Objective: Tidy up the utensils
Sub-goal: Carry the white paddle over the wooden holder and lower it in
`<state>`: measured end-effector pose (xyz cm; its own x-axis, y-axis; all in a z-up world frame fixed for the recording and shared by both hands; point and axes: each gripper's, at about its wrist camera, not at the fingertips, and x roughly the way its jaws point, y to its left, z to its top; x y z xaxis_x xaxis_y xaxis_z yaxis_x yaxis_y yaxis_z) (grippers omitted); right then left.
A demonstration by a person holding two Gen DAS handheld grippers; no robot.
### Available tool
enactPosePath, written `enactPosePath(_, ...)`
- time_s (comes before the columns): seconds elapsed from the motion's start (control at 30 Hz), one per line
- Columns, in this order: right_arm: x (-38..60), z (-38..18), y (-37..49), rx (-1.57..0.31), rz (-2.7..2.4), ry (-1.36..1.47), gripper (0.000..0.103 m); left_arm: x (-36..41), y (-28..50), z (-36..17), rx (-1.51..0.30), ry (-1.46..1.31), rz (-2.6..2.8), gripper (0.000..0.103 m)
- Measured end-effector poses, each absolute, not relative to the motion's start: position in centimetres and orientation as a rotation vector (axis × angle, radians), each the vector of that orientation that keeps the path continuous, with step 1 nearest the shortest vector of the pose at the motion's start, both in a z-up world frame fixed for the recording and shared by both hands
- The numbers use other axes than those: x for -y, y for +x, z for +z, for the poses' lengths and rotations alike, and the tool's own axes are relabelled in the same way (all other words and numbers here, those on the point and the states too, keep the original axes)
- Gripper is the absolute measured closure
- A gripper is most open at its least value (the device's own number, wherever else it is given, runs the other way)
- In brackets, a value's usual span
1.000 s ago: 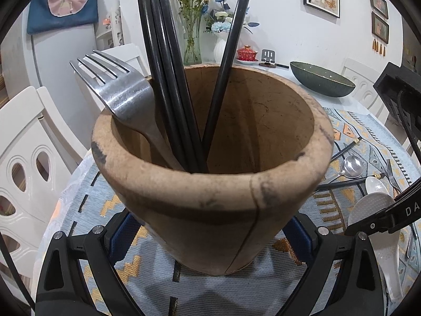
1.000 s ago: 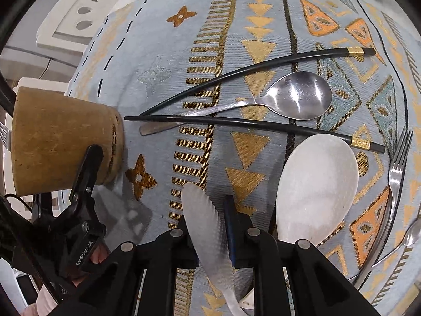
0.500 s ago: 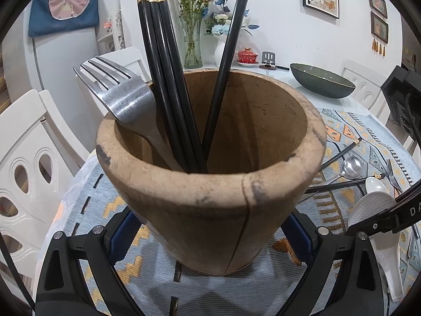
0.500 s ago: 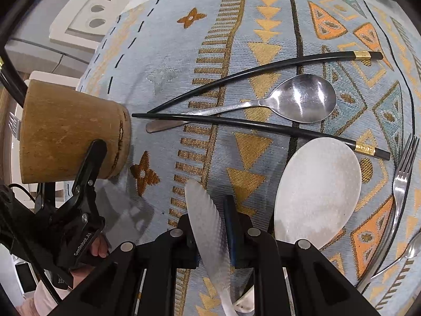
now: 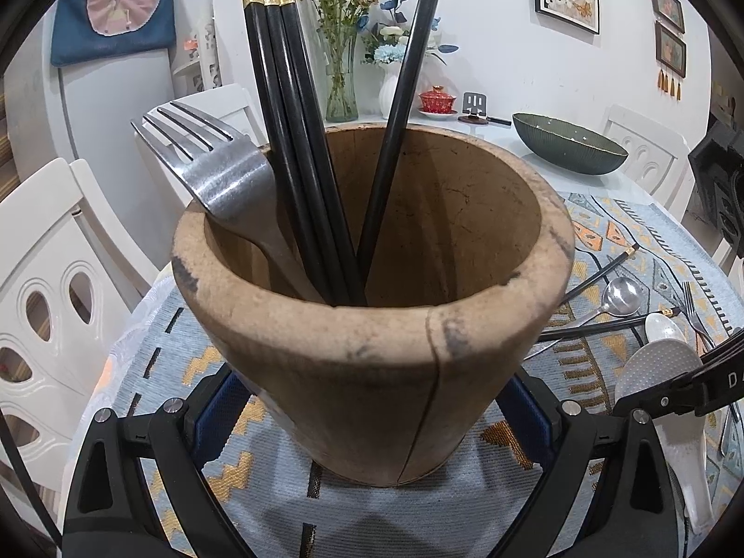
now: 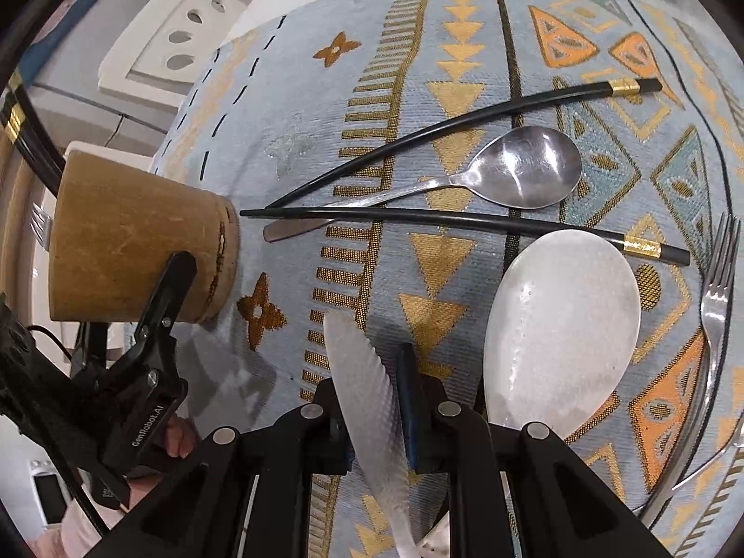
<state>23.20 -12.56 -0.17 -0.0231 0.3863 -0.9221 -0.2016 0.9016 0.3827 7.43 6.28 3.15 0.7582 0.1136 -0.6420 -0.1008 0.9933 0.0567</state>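
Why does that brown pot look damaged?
A dark crack runs down the wooden utensil holder from rim to base, with dark scuffs along the rim. It stands upright, holding a fork and four chopsticks.

The cup [image 5: 372, 362] in the middle of the left wrist view is tan, mottled with dark smudges and a thin dark crack line. Inside it stand black chopsticks [image 5: 297, 139] with gold bands and a grey steel fork [image 5: 223, 176]. The cloth [image 6: 418, 93] on the counter is pale blue-grey, woven with gold triangles, orange and teal diamonds, black lines and brown four-petal flowers. A silver spoon [image 6: 525, 167] lies at upper right of the right wrist view; below it is a translucent white rice paddle [image 6: 562, 325]. The chairs [image 5: 51, 279] are white, the bowl [image 5: 572, 144] dark green. Both tools are black with blue pads [image 6: 407, 400].
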Motion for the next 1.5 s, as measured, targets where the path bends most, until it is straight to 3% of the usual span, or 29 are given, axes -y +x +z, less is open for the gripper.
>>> enactPosePath(0.23, 12.9, 1.7, 22.2, -1.477, 0.555, 0.257, 0.094, -6.3, 7.4, 3.2, -0.700, 0.015, 0.115, 0.005)
enactPosePath(0.5, 11.9, 7.9, 21.7, -1.266, 0.635, 0.205, 0.094, -6.4, 7.5, 3.2, -0.699, 0.011, 0.112, 0.005)
enactPosePath(0.93, 8.9, 15.5, 23.3, -1.091, 0.733, 0.214, 0.094, -6.5, 7.4, 3.2, -0.699, 0.006, 0.110, 0.005)
enactPosePath(1.3, 6.5, 24.4, 24.0, -0.749, 0.844, 0.274, 0.094, -6.6, 7.3, 3.1, -0.700, -0.001, 0.106, 0.005)
enactPosePath(1.5, 4.1, 25.7, 23.5, -0.550, 0.897, 0.254, 0.094, -6.8, 7.1, 3.0, -0.701, -0.010, 0.099, 0.005)
